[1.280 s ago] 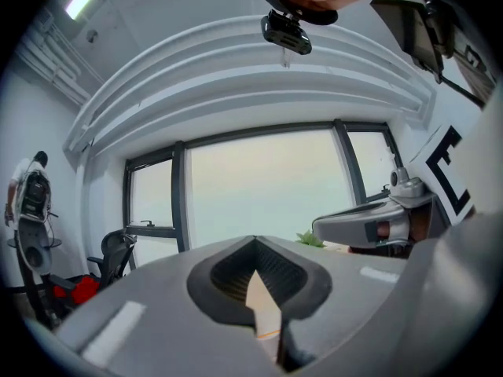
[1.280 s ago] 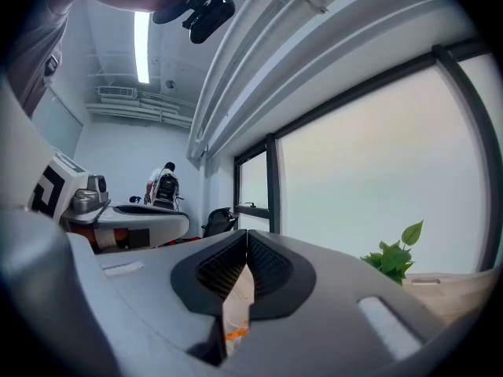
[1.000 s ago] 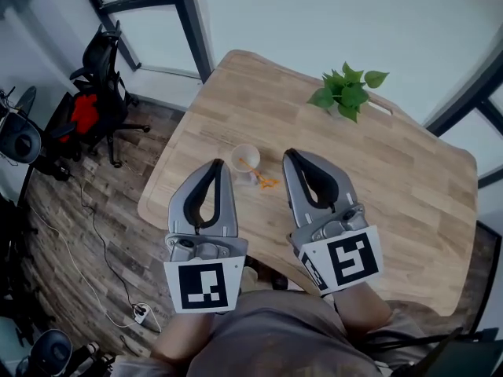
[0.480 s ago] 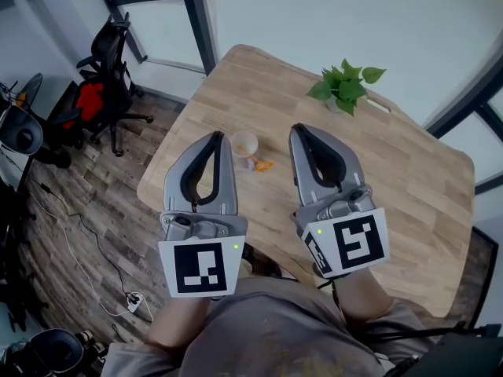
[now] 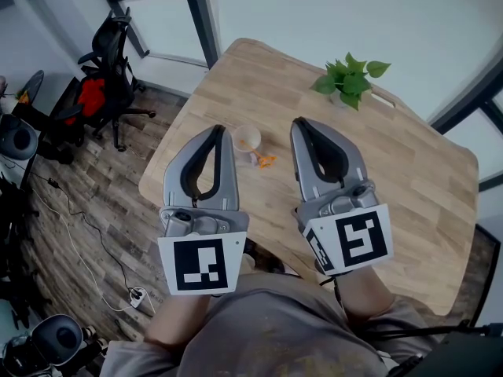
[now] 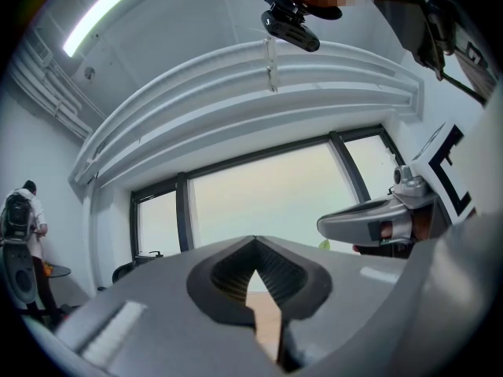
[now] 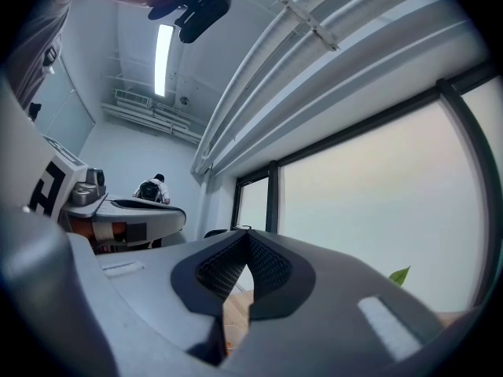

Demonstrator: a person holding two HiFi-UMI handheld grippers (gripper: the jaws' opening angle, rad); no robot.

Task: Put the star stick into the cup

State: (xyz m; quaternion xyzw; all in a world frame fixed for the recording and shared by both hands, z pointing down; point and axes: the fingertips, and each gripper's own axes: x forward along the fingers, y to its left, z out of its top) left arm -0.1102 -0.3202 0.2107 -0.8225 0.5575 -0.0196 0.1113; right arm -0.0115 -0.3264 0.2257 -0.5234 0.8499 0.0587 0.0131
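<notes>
In the head view a small clear cup [image 5: 246,138] stands on the wooden table [image 5: 409,171], between the two gripper tips. The orange star stick [image 5: 266,160] lies on the table just right of the cup, touching or nearly touching its base. My left gripper [image 5: 219,130] hovers left of the cup, jaws shut with nothing between them. My right gripper [image 5: 301,124] hovers right of the star stick, also shut and holding nothing. Both gripper views look up at windows and ceiling past the shut left gripper [image 6: 254,242] and right gripper [image 7: 245,234]; neither cup nor stick shows there.
A potted green plant [image 5: 350,81] stands at the table's far edge. Off the table's left side are an office chair [image 5: 106,77] and cables on a wood floor [image 5: 86,210]. A person [image 6: 17,214] stands far off by the wall.
Both grippers have moved slightly forward, so their tips now flank the cup. The camera has shifted a little. Cup and star stick have stayed in place.
</notes>
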